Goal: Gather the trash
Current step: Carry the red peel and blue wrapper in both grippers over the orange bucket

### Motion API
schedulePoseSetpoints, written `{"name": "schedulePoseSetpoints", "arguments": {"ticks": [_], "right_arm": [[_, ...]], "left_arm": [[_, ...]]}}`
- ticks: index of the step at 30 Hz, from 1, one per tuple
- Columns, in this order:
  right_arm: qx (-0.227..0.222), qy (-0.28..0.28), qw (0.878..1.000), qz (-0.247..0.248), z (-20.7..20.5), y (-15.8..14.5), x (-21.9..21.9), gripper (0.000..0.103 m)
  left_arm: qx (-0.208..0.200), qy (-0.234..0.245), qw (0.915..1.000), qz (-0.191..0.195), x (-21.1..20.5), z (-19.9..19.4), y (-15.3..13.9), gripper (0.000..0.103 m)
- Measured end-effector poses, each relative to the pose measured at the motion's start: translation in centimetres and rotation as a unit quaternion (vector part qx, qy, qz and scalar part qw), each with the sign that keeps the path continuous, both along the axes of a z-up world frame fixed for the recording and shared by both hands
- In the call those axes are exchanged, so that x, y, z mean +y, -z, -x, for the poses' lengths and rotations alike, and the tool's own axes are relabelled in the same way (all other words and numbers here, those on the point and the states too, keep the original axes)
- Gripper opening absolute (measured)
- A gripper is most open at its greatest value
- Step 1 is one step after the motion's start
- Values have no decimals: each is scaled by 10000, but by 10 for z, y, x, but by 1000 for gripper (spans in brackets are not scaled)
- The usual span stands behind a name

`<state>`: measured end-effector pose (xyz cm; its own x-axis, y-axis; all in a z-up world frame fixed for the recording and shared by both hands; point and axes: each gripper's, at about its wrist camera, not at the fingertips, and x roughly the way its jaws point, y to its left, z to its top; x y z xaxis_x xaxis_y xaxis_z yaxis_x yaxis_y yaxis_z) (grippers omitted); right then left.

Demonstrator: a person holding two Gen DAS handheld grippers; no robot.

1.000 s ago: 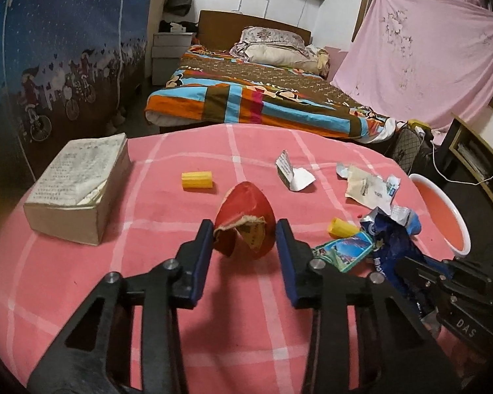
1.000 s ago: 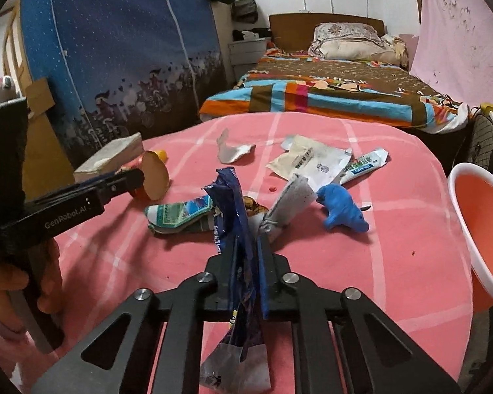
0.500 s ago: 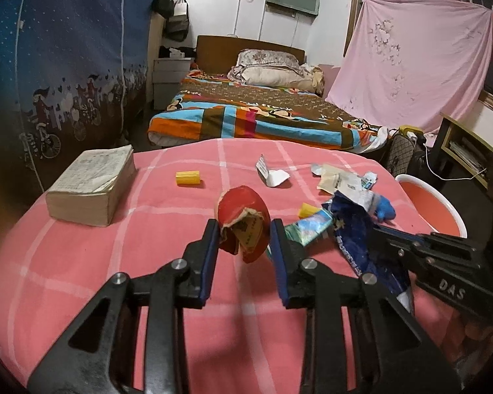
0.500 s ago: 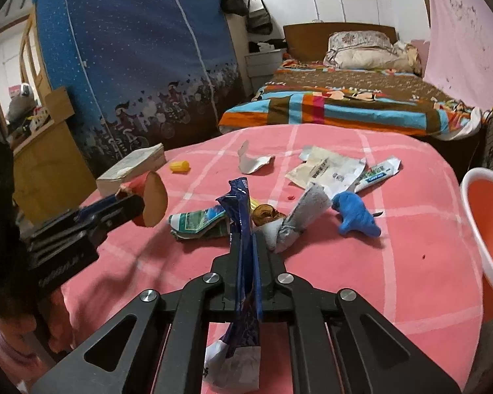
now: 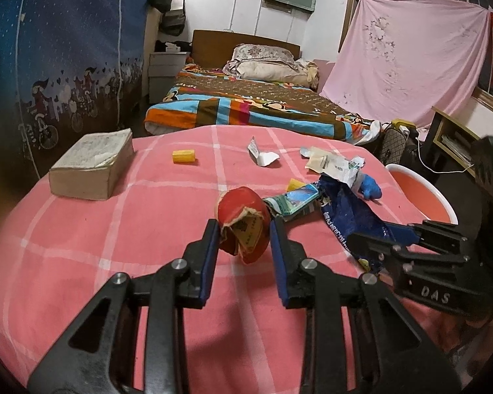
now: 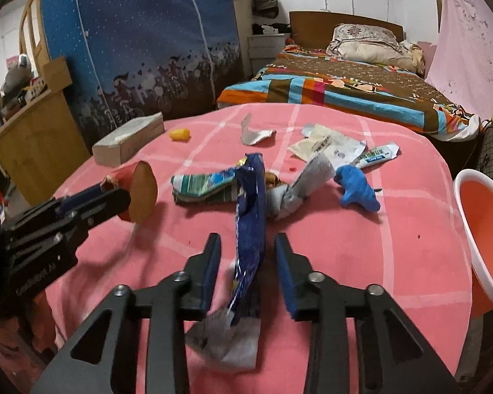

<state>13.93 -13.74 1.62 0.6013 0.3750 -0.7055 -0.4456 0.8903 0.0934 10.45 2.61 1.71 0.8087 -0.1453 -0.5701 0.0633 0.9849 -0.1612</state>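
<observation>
The left gripper (image 5: 243, 239) is clamped on a torn red paper cup (image 5: 244, 227), holding it clear of the pink checked tablecloth (image 5: 82, 229). The right gripper (image 6: 248, 252) has just been opening, and its jaws now stand apart with a dark blue wrapper (image 6: 250, 229) hanging between them, its pads no longer pressing on it. More trash lies ahead on the cloth, a crushed green carton (image 6: 203, 187), a blue glove (image 6: 358, 190) and a yellow scrap (image 5: 183, 156), while an orange basin (image 6: 486, 229) sits just beside the table at the right.
</observation>
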Motion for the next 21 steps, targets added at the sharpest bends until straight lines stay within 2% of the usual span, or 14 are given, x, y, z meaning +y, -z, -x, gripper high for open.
{"name": "schedulePoseSetpoints", "arguments": {"ticks": [4, 11, 13, 14, 18, 21], "right_arm": [[-115, -11, 9982, 587, 10, 9, 8, 35], [-362, -8, 9924, 1179, 19, 17, 22, 35], [-389, -42, 9931, 1108, 22, 17, 20, 29], [-400, -46, 9936, 1057, 23, 17, 18, 19], [-475, -17, 9957, 791, 28, 15, 12, 14], [-692, 58, 9970, 346, 32, 6, 0, 13]], "left_arm": [[23, -5, 9999, 111, 2, 1, 2, 11], [20, 23, 10000, 92, 1, 3, 3, 11], [15, 20, 10000, 90, 0, 4, 2, 11], [15, 17, 10000, 89, 0, 3, 2, 11], [-18, 23, 10000, 81, -2, 5, 2, 11], [-155, 35, 9999, 34, -7, 9, 0, 11]]}}
